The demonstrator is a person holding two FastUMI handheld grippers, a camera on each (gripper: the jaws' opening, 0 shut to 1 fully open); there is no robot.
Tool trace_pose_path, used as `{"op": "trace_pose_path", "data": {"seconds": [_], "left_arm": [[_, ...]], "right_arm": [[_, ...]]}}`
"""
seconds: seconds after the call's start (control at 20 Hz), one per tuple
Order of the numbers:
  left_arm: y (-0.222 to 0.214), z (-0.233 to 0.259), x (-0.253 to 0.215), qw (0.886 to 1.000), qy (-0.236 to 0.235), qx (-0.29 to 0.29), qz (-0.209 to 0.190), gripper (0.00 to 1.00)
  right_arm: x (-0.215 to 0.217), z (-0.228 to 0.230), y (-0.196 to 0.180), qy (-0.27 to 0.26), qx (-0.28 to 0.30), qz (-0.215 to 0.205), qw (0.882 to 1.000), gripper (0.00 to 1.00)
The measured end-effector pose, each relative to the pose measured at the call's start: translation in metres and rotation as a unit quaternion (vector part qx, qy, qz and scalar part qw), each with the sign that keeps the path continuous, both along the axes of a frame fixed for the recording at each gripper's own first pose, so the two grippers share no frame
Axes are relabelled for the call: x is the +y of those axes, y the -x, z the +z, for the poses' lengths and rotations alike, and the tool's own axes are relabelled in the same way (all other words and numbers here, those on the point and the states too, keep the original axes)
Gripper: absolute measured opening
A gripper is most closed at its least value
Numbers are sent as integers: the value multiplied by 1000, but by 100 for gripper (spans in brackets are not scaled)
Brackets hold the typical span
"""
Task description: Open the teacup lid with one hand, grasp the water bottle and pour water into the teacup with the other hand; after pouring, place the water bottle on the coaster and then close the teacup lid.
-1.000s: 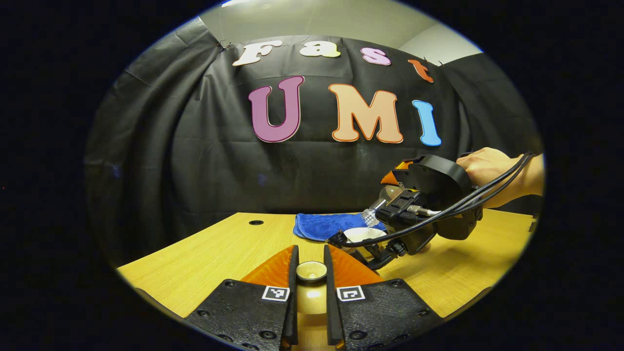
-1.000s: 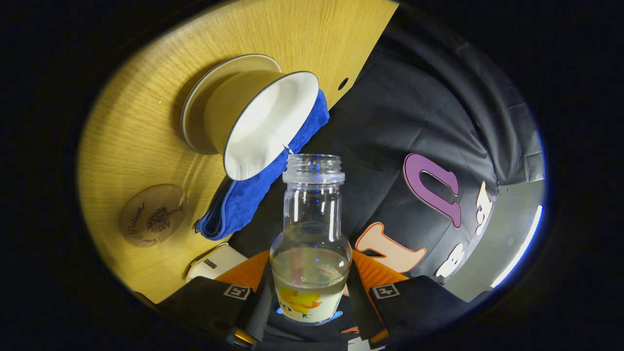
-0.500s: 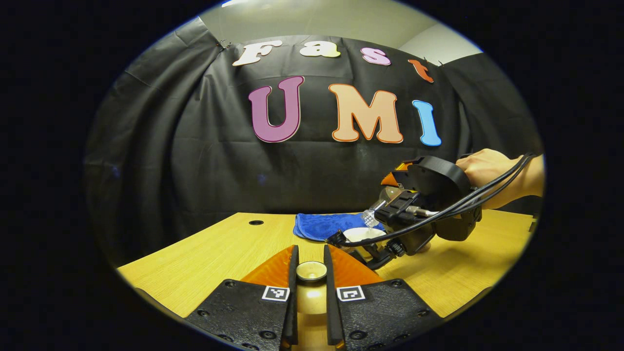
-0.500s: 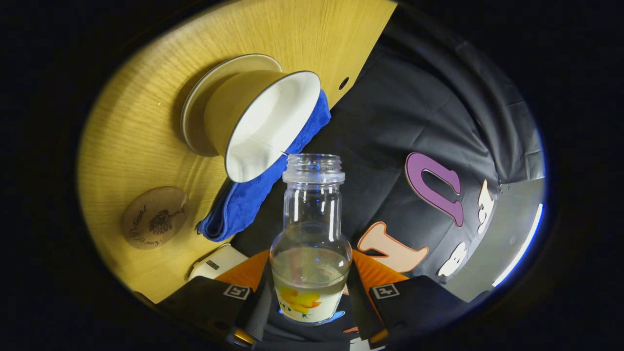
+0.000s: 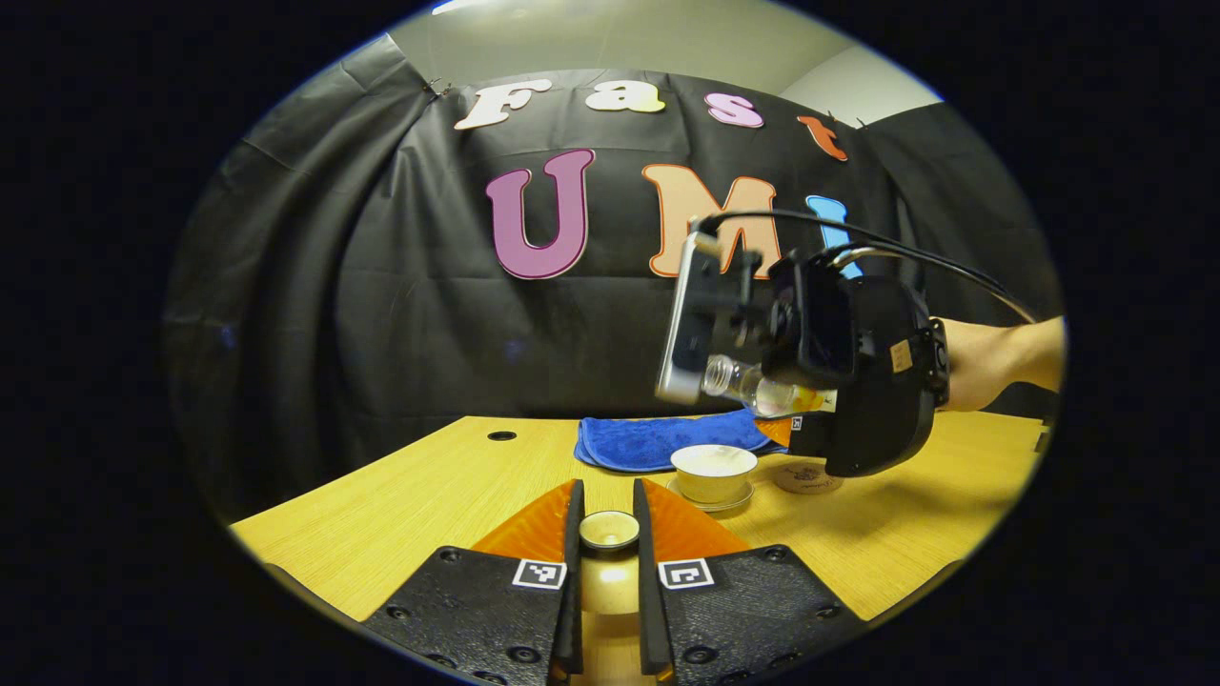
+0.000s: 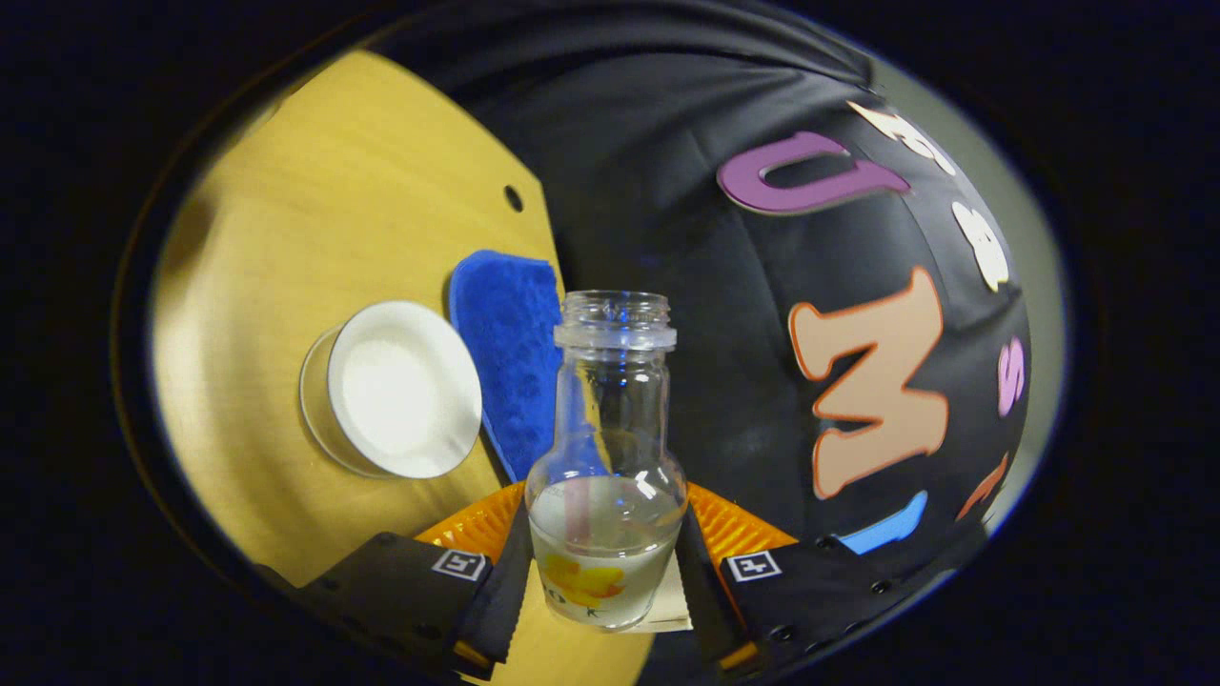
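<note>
Two claws at work. Left claw (image 5: pixel 606 519) clenched on the teacup lid (image 5: pixel 609 529), held low over the tabletop (image 5: pixel 419 495). Right claw (image 6: pixel 603 562) clamped on the glass water bottle (image 6: pixel 607 467) (some water at its base), raised and tilted, neck toward the booth wall. Open teacup (image 5: pixel 713 471) on its saucer (image 5: pixel 710 500), just in front of the blue cloth (image 5: pixel 648 440). Coaster (image 5: pixel 806 476) beside the teacup, bare.

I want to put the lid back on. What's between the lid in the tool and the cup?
Just bare yellow wooden tabletop lies between the small round lid and the white teacup, in the left gripper view.
</note>
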State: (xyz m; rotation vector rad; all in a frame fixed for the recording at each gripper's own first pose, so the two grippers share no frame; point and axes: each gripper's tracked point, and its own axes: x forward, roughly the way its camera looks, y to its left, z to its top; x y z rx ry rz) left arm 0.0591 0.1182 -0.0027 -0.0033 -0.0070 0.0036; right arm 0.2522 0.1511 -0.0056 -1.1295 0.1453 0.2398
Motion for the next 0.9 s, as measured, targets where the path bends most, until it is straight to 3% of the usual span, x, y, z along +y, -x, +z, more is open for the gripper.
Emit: {"op": "trace_pose_path", "data": {"seconds": [0.1, 0.15, 0.2, 0.3, 0.4, 0.5, 0.6, 0.9], "left_arm": [[0, 0, 0, 1000, 0, 0, 0, 20], [0, 0, 1, 1000, 0, 0, 0, 20], [-1, 1, 0, 1000, 0, 0, 0, 20], [0, 1, 0, 1000, 0, 0, 1, 20], [0, 0, 1, 1000, 0, 0, 1, 20], [0, 1, 1, 1000, 0, 0, 1, 20], [0, 0, 0, 1000, 0, 0, 1, 20], [0, 1, 1, 1000, 0, 1, 3, 20]], "right_arm": [[-6, 5, 2, -120, 9, -13, 993, 76], [-8, 6, 3, -188, 16, -15, 982, 78], [-9, 8, 2, -253, 21, -20, 967, 73], [-17, 13, 0, -367, 32, -37, 929, 73], [-37, 16, -3, -440, 30, -60, 895, 77], [-55, 11, -5, -485, 26, -77, 871, 75], [-67, 2, -5, -509, 29, -88, 856, 75], [-73, -9, 7, -521, 15, -85, 849, 77]]}}
